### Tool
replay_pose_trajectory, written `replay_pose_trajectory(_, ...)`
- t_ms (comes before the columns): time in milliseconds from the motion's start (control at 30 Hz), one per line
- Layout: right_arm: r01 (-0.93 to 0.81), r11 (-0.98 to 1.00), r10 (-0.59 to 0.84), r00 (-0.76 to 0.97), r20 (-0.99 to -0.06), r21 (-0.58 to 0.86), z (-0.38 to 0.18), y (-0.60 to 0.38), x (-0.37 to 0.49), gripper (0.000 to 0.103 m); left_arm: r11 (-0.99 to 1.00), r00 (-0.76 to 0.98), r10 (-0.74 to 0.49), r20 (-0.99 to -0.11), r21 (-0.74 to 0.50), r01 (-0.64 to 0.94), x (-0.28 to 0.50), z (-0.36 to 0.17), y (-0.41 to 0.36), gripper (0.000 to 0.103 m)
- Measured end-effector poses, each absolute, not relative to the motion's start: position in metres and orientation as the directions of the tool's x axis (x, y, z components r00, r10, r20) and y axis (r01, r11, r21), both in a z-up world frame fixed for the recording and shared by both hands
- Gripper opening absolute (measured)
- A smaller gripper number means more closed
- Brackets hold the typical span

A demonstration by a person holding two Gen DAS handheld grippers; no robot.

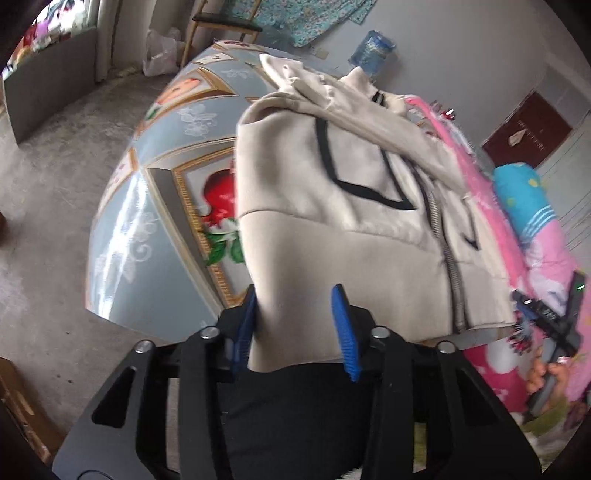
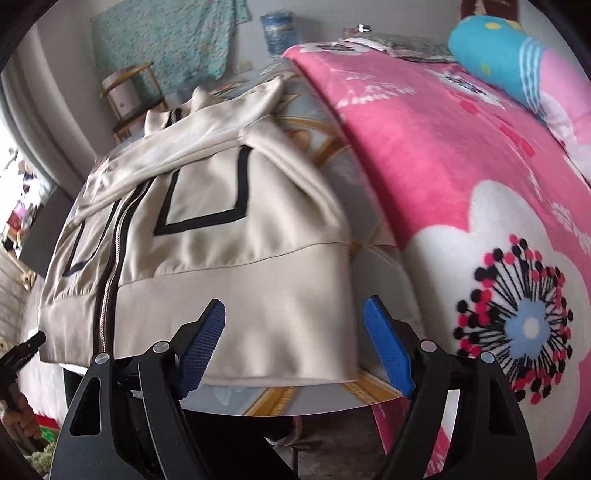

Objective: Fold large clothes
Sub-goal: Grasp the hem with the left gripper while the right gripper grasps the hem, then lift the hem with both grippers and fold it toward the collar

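A beige zip jacket (image 1: 332, 206) with black line trim lies front up on a round table (image 1: 155, 206), sleeves folded across its chest. Its hem faces me. My left gripper (image 1: 299, 325) is open, with the jacket's left hem corner hanging between its blue pads (image 1: 345, 332). My right gripper (image 2: 295, 343) is open around the jacket's (image 2: 221, 236) right hem corner at the table (image 2: 317, 400) edge; the pads (image 2: 388, 350) stand apart from the cloth. The right gripper also shows at the right edge of the left wrist view (image 1: 554, 325).
A pink flowered blanket (image 2: 461, 184) covers a bed to the right of the table, with a blue and pink pillow (image 2: 509, 66) on it. A wooden chair (image 1: 221, 26), a stool (image 2: 129, 96) and a water jug (image 2: 279, 29) stand beyond. Grey concrete floor (image 1: 48, 206) lies left.
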State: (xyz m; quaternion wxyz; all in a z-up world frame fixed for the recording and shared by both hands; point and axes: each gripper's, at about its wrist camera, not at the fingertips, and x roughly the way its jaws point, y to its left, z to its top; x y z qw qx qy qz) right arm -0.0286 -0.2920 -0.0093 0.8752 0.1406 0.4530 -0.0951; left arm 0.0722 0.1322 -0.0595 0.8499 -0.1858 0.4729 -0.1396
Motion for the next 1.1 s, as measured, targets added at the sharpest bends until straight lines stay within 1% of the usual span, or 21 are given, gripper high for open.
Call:
replay_pose_trajectory(167, 0.307, 0.936, -0.036, 0.568, -0.822, 0.172, -0.012, -0.304, -0.036, 0.076, 0.875, 0.487, -0.446, -0.751, -0.481, 0.059, 0.069, -0.064, 0.131, 0.033)
replay_pose_trajectory(267, 0.313, 0.933, -0.024, 0.551, -0.834, 0.180, -0.019, -0.306, -0.034, 0.067, 0.865, 0.473, -0.462, -0.750, -0.499, 0.054, 0.070, -0.066, 0.133, 0.033)
replay_pose_trajectory(300, 0.311, 0.931, -0.009, 0.547, -0.837, 0.193, -0.022, -0.307, -0.034, 0.062, 0.866, 0.471, -0.461, -0.752, -0.497, 0.055, 0.071, -0.066, 0.132, 0.032)
replay_pose_trajectory(333, 0.310, 0.930, -0.002, 0.542, -0.841, 0.198, -0.025, -0.307, -0.034, 0.059, 0.871, 0.467, -0.455, -0.759, -0.487, 0.057, 0.071, -0.066, 0.131, 0.032)
replay_pose_trajectory(433, 0.295, 0.944, -0.030, 0.524, -0.851, 0.148, -0.026, -0.299, -0.036, 0.050, 0.891, 0.462, -0.428, -0.776, -0.448, 0.074, 0.070, -0.064, 0.126, 0.029)
replay_pose_trajectory(467, 0.291, 0.947, -0.035, 0.517, -0.855, 0.137, -0.027, -0.296, -0.036, 0.043, 0.898, 0.462, -0.418, -0.782, -0.433, 0.079, 0.068, -0.063, 0.124, 0.025)
replay_pose_trajectory(500, 0.289, 0.950, -0.045, 0.501, -0.864, 0.118, -0.028, -0.293, -0.037, 0.033, 0.902, 0.461, -0.412, -0.786, -0.425, 0.082, 0.067, -0.063, 0.123, 0.022)
replay_pose_trajectory(533, 0.289, 0.953, -0.060, 0.488, -0.871, 0.096, -0.030, -0.290, -0.039, 0.028, 0.905, 0.460, -0.408, -0.789, -0.416, 0.089, 0.066, -0.063, 0.122, 0.020)
replay_pose_trajectory(567, 0.287, 0.954, -0.067, 0.483, -0.873, 0.086, -0.030, -0.287, -0.041, 0.019, 0.911, 0.468, -0.397, -0.789, -0.400, 0.097, 0.065, -0.061, 0.121, 0.017)
replay_pose_trajectory(600, 0.286, 0.955, -0.073, 0.484, -0.872, 0.079, -0.028, -0.286, -0.043, 0.013, 0.915, 0.477, -0.391, -0.787, -0.387, 0.111, 0.063, -0.059, 0.120, 0.014)
replay_pose_trajectory(667, 0.279, 0.958, -0.083, 0.490, -0.868, 0.066, -0.021, -0.282, -0.043, 0.007, 0.920, 0.495, -0.385, -0.779, -0.369, 0.136, 0.060, -0.051, 0.118, 0.011)
replay_pose_trajectory(867, 0.248, 0.964, -0.074, 0.590, -0.804, 0.093, 0.025, -0.277, -0.026, 0.007, 0.892, 0.585, -0.445, -0.678, -0.390, 0.227, 0.073, 0.000, 0.116, 0.009)
replay_pose_trajectory(1000, 0.229, 0.968, -0.073, 0.646, -0.760, 0.101, 0.046, -0.282, 0.014, 0.007, 0.900, 0.612, -0.431, -0.663, -0.366, 0.238, 0.111, 0.020, 0.115, 0.009)
replay_pose_trajectory(1100, 0.216, 0.969, -0.059, 0.672, -0.738, 0.119, 0.053, -0.287, 0.052, 0.007, 0.901, 0.615, -0.425, -0.664, -0.377, 0.216, 0.152, 0.024, 0.120, 0.009)
